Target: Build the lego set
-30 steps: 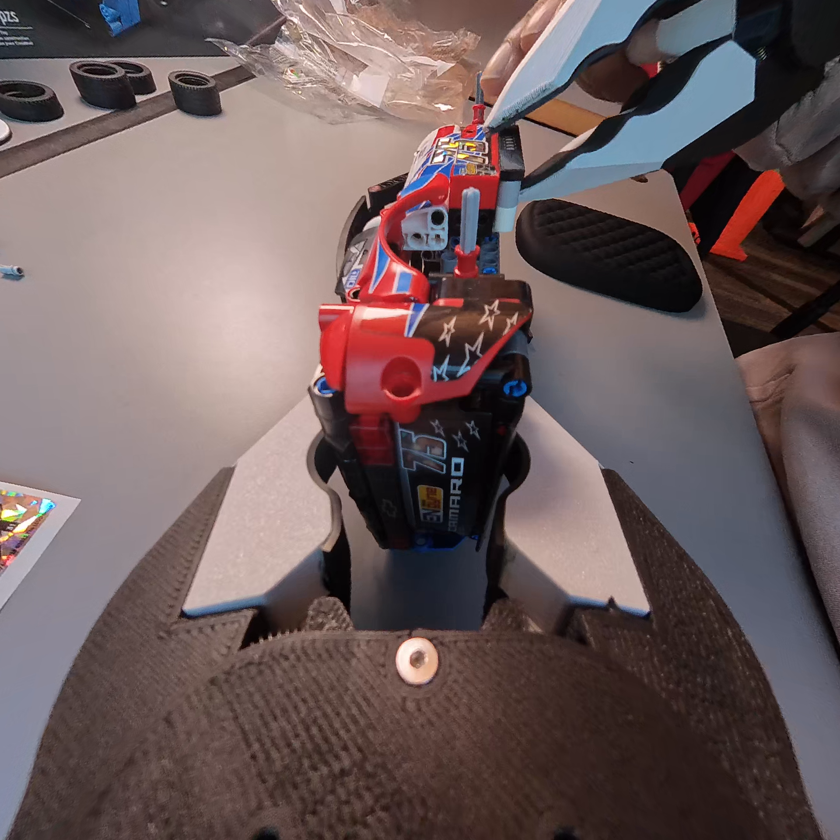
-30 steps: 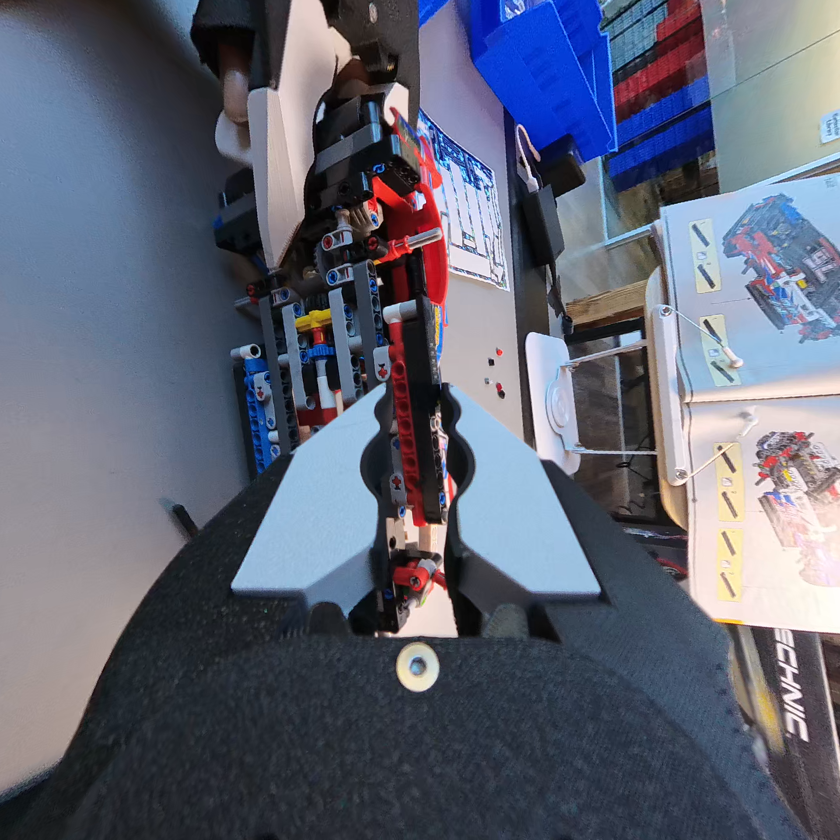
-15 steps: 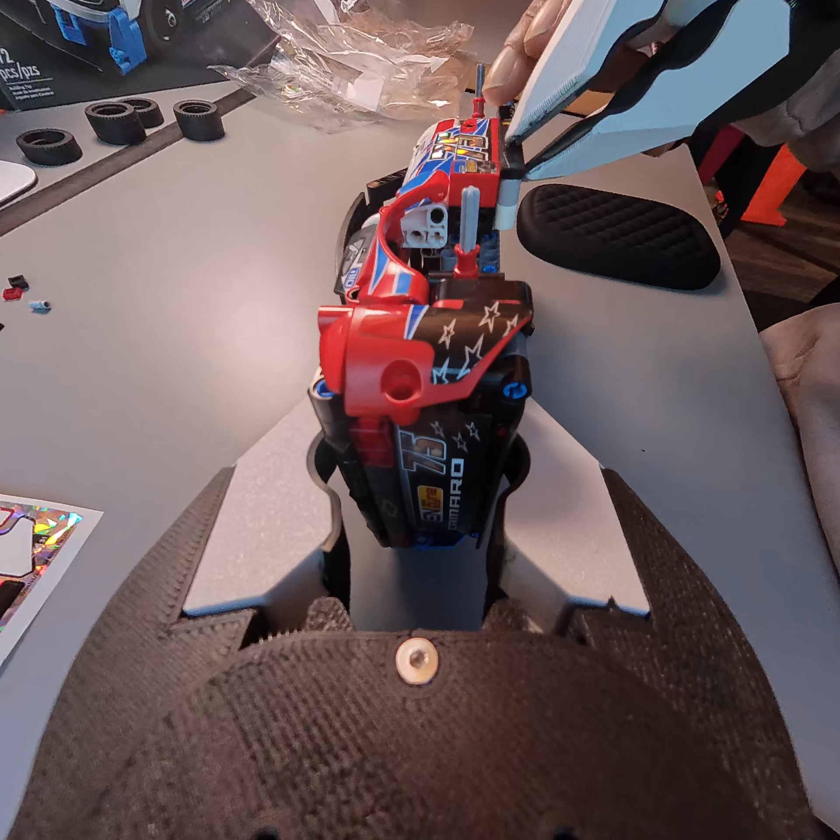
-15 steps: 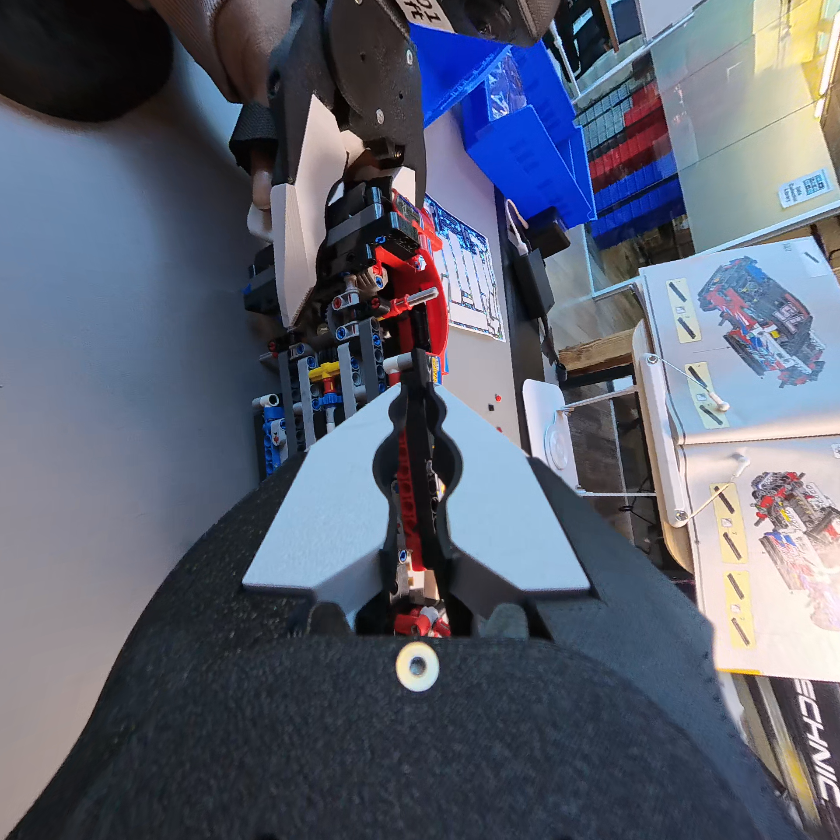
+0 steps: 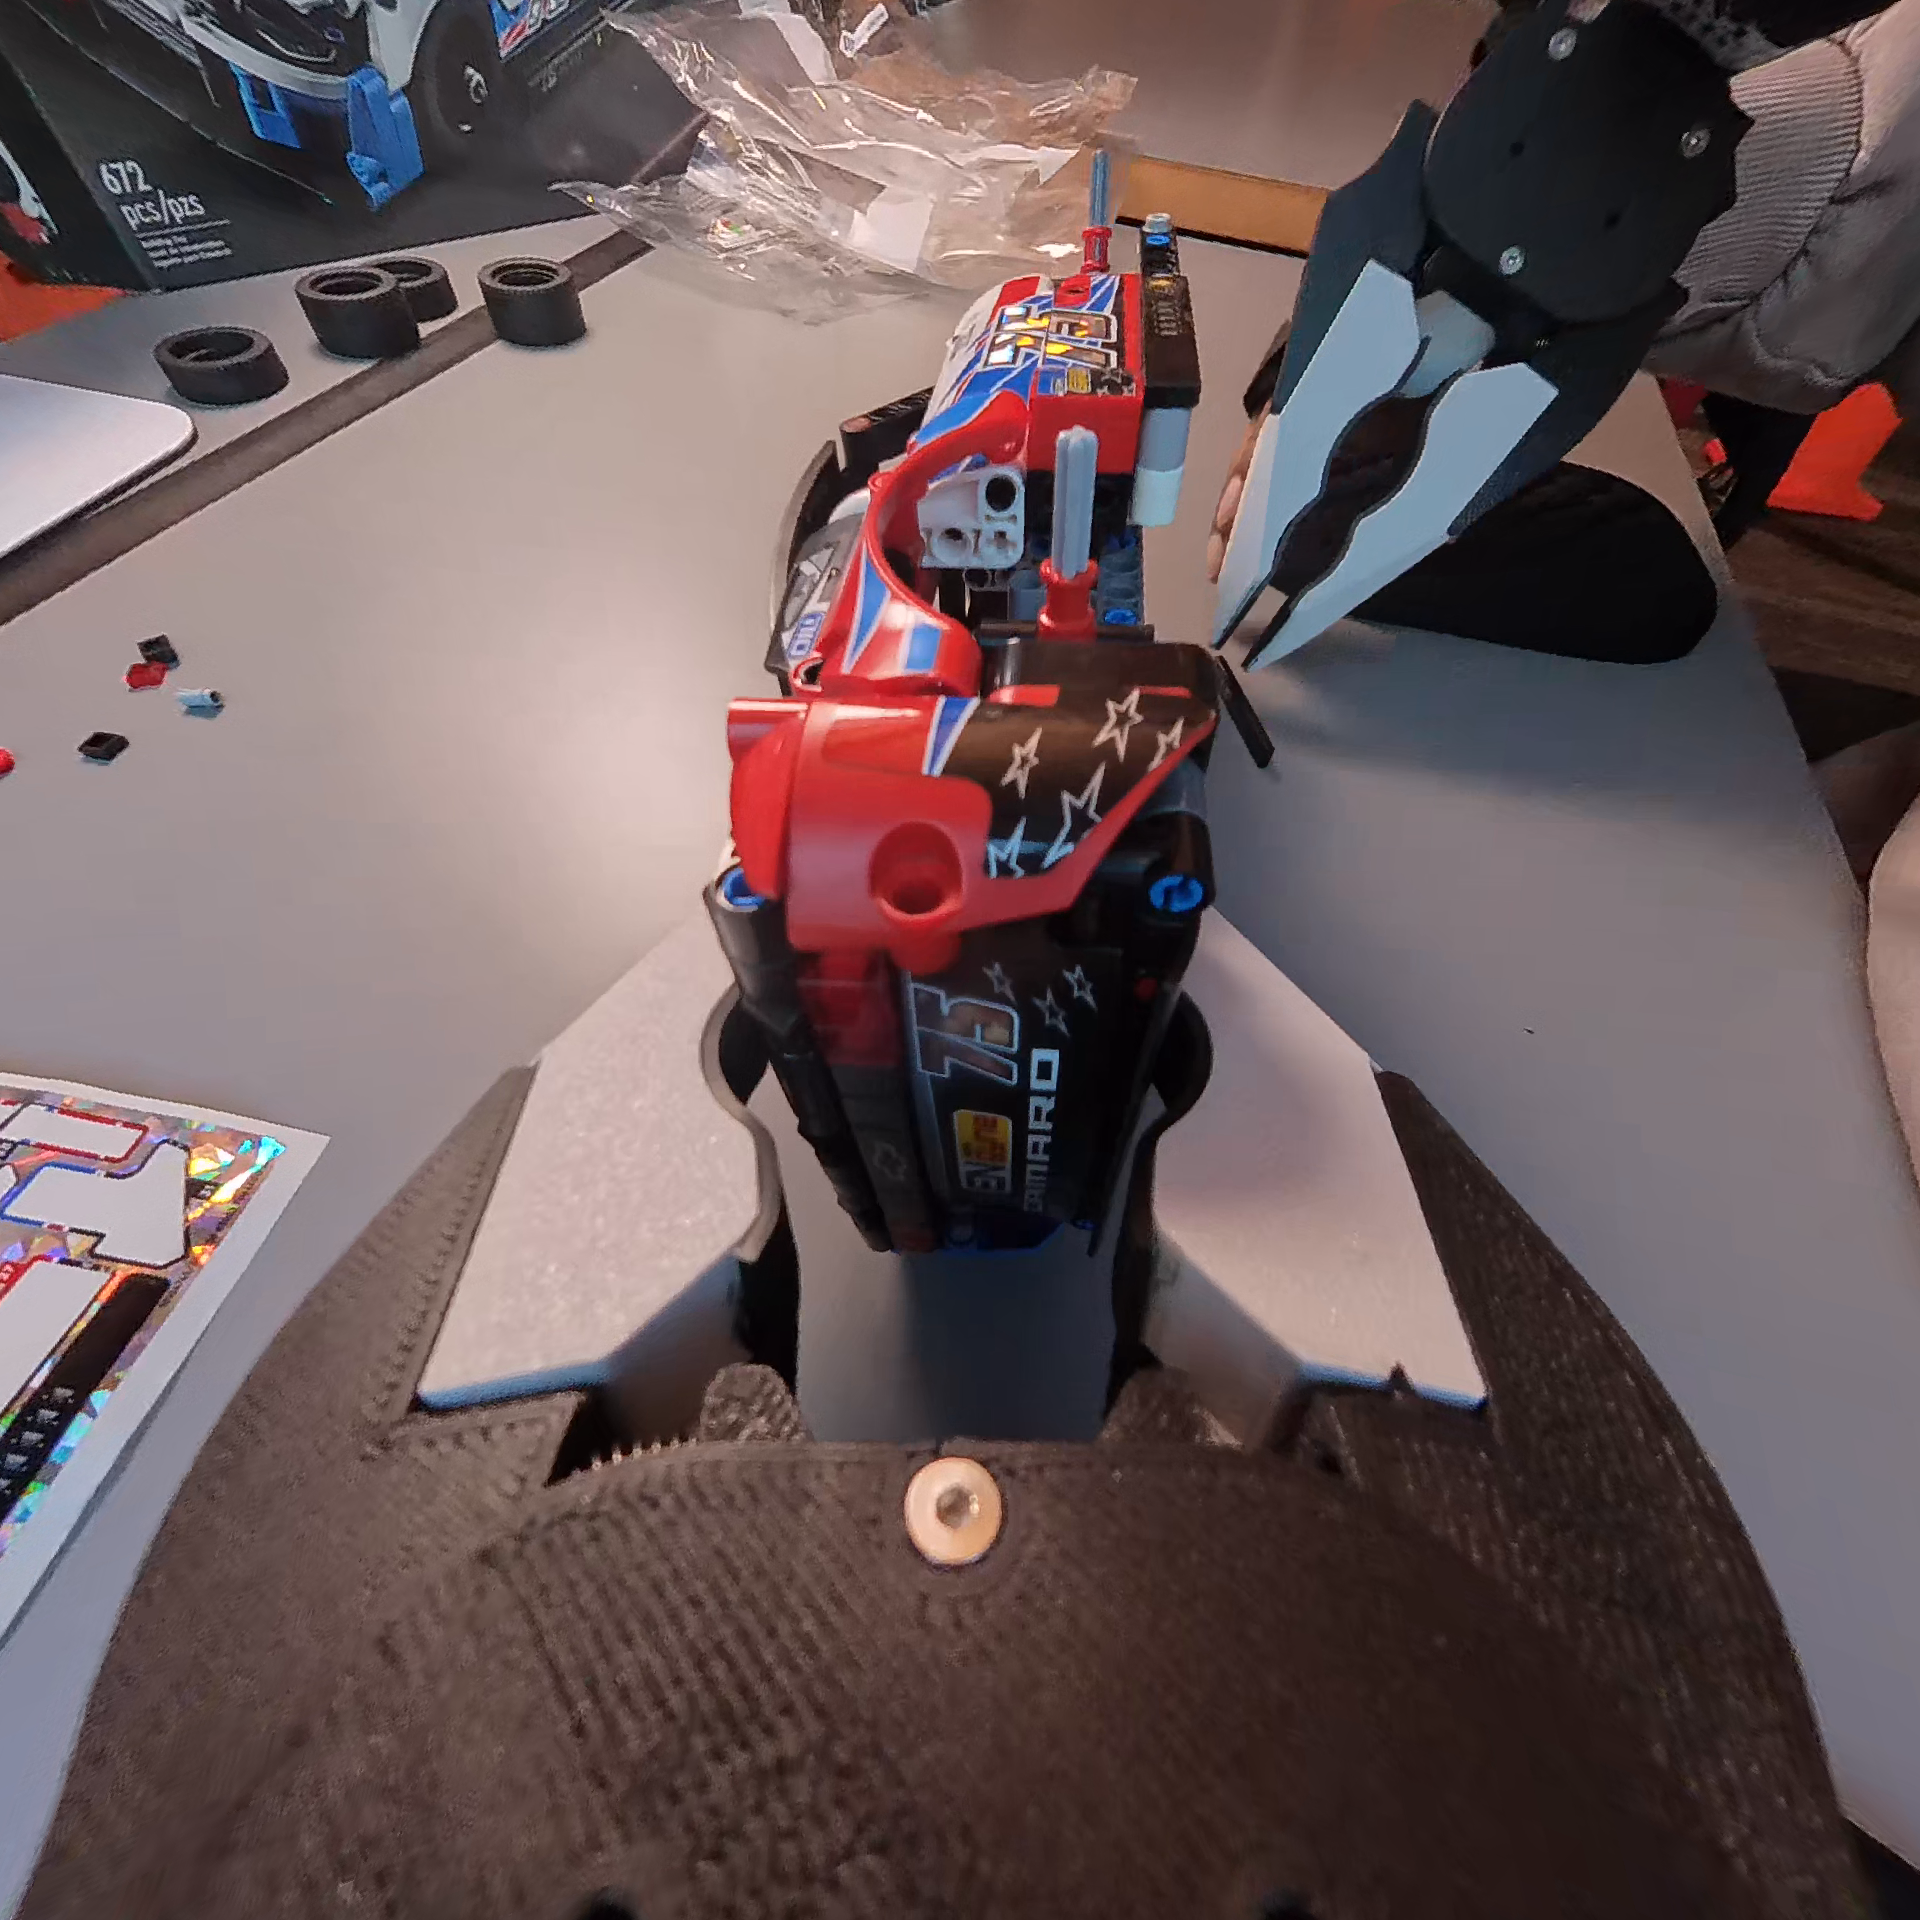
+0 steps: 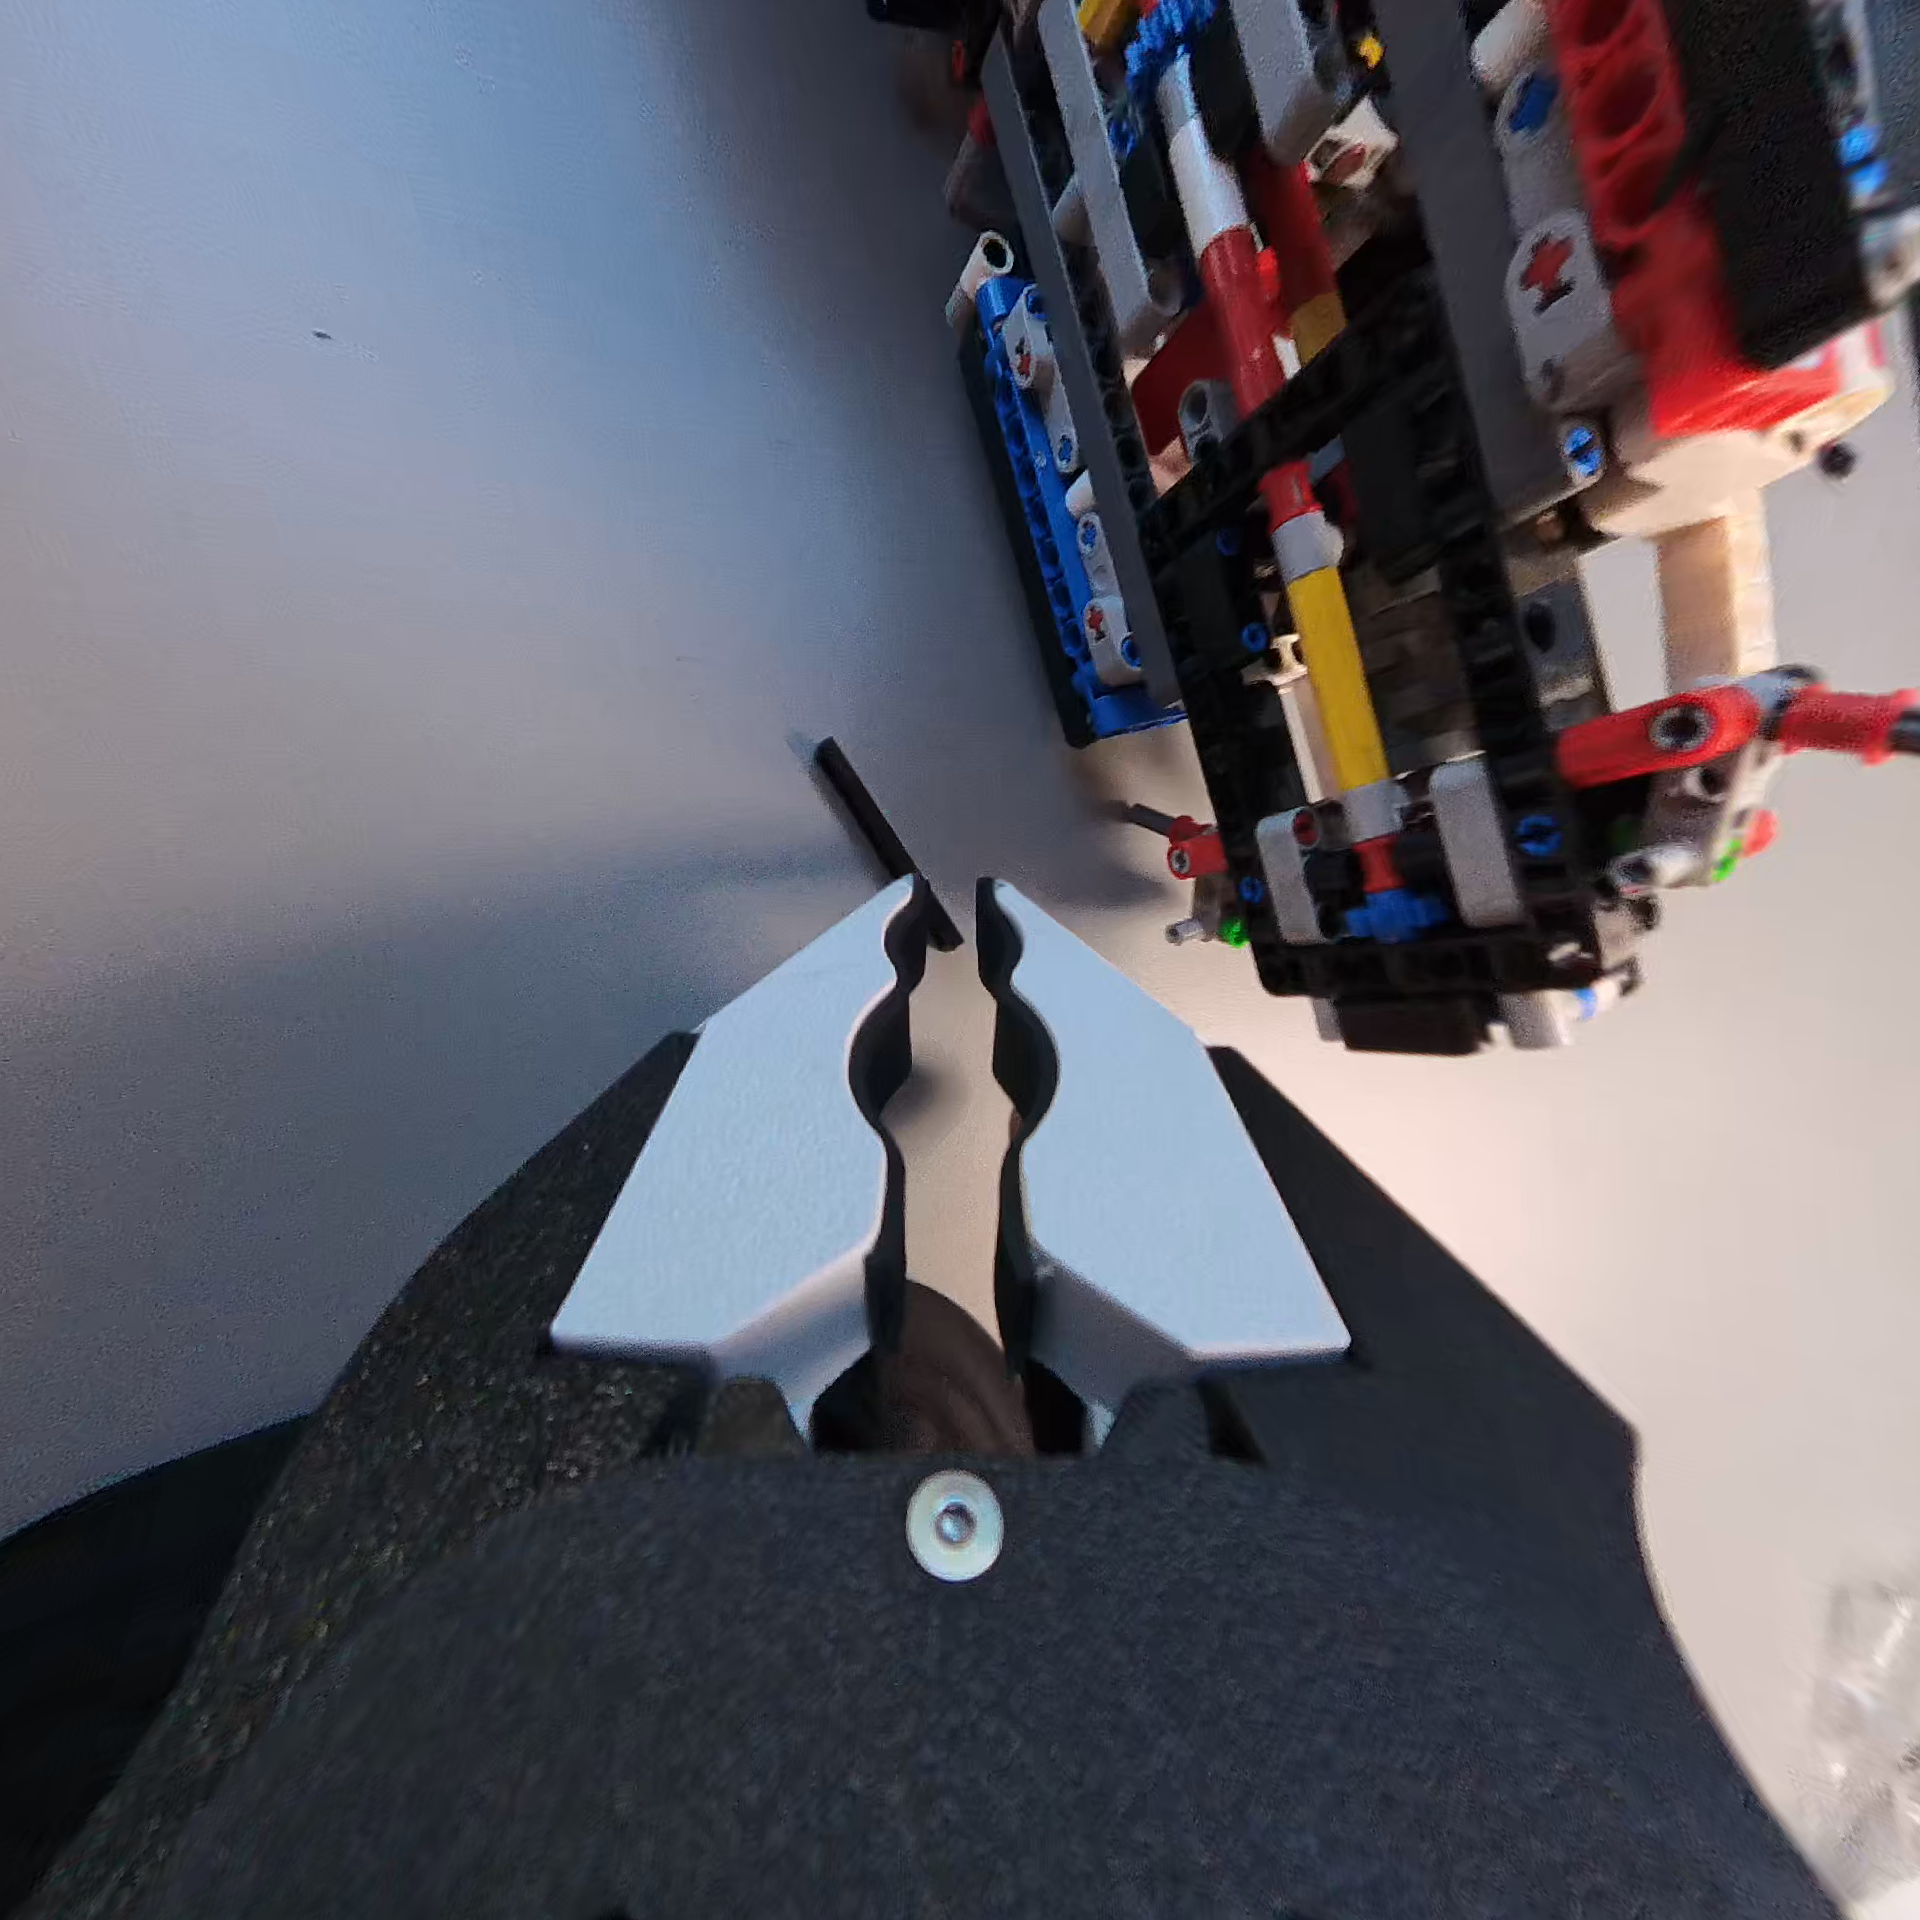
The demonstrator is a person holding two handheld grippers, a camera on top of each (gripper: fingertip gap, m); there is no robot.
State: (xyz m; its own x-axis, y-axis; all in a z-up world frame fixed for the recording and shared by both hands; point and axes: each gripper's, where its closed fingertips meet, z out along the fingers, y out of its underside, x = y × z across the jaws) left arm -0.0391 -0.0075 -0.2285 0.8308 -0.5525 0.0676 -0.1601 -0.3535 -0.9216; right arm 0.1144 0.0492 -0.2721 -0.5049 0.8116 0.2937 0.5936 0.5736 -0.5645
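A: Starting with the left gripper (image 5: 966, 1039)?

B: Clamped around the near end of the red, black and blue brick-built race car (image 5: 997, 748). Pressing on it from both sides.

A: And the car's place?

B: Turned on its side, running away from the camera over the grey table (image 5: 468, 675). Starred black panel and red wheel arch facing up. Open underside of beams, pins and a yellow axle facing right, as seen from the right wrist view. Down by the tabletop along its lower edge; can't tell whether it is actually touching.

A: Right gripper (image 6: 948, 896)?

B: Slightly parted, with a narrow gap running the length of the fingers. Holding nothing. Tips lowered just beside the car's right flank, right at a thin black axle rod (image 6: 883, 836) lying flat on the table. Near end of that rod sitting at the left fingertip, not pinched.

A: Anything else around?

B: Four black rubber tyres (image 5: 358, 307) at the far left, in front of a dark printed cardboard box (image 5: 260, 125). Crumpled clear plastic bag (image 5: 862, 177) behind the car. A few tiny loose red, black and pale pieces (image 5: 156, 675) to the left. Shiny holographic sticker sheet (image 5: 104, 1226) at the near left edge. Black oval textured pad (image 5: 1558, 582) behind the right gripper.
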